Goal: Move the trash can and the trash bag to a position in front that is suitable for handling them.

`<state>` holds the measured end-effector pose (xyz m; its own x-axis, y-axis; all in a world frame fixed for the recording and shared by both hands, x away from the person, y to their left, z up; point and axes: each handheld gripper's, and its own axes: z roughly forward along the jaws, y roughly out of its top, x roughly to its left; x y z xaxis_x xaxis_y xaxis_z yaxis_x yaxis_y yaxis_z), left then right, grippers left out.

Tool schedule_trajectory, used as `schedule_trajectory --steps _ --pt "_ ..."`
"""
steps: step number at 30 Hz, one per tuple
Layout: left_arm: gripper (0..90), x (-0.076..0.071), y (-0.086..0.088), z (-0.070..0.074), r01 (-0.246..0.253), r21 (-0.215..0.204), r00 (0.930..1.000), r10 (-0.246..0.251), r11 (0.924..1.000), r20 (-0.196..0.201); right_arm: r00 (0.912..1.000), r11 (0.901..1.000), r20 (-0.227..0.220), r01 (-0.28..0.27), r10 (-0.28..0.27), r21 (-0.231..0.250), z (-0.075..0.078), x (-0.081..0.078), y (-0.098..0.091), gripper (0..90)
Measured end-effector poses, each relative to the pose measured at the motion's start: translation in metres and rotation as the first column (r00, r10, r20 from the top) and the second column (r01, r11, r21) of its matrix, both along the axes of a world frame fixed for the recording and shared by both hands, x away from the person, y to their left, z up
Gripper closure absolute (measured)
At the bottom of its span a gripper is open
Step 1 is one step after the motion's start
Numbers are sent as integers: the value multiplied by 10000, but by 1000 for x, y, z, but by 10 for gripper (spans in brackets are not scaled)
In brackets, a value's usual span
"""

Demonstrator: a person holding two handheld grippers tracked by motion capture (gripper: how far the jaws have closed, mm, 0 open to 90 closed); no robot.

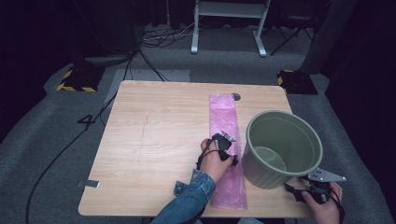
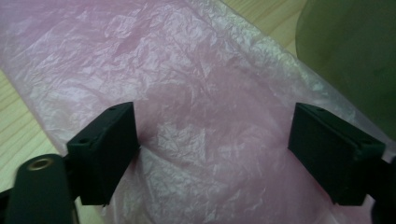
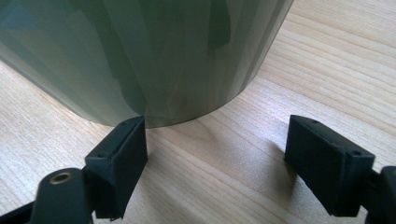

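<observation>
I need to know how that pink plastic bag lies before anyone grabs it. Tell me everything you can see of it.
The pink plastic bag is thin, translucent, crinkled film, lying flat as one long strip down the wooden table, far end near a small round hole. Its right edge runs beside the green bucket. The left gripper hangs over its middle, jaws wide apart, gripping nothing.

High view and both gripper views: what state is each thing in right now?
Pink plastic bag: flat on the table, unopened, crinkled.
Green bin: upright, empty, beside the bag.
Left gripper: open over the bag, nothing clamped.
Right gripper: open, low by the bin's base, holding nothing.
Table: wooden, bare left of the bag.
</observation>
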<state>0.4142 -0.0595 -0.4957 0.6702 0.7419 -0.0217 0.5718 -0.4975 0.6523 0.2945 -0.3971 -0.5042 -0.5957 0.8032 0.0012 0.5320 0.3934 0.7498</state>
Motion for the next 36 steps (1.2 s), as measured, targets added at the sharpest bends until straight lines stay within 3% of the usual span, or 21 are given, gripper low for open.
schedule_trajectory --steps 5,10,13,20,24,27,30,35,36 --pt "108 -1 -5 -2 -140 28 9999 140 9999 60 10000 10000 3 -3 3 2 0 0 0 211" --pt "121 -2 -2 -4 -175 -228 9992 183 9996 348 10000 10000 -1 -3 3 4 0 0 0 211" --pt "226 -2 2 -3 -197 -260 9988 209 9995 440 10000 10000 -2 -7 7 6 0 0 0 211" --pt "548 -6 19 -2 281 -537 9972 -243 9982 704 10000 10000 -9 -12 12 8 0 0 0 210" --pt "726 -8 25 -1 553 -598 9966 -514 9967 642 10000 10000 -11 -13 13 10 0 0 0 208" --pt "847 -10 40 -1 837 -1024 9964 -820 9912 210 10000 10000 -8 -38 38 -5 0 1 1 204" --pt "880 -12 51 -4 1113 -1498 9938 -1091 9824 226 10000 10000 -29 -27 26 -1 0 2 2 200" --pt "889 -18 60 -3 1512 -1274 9883 -1475 9803 377 10000 10000 -29 -30 30 -14 0 3 3 197" --pt "891 -21 65 0 1759 -1349 9841 -1706 9751 505 10000 10000 -30 -43 43 -5 0 4 4 197"
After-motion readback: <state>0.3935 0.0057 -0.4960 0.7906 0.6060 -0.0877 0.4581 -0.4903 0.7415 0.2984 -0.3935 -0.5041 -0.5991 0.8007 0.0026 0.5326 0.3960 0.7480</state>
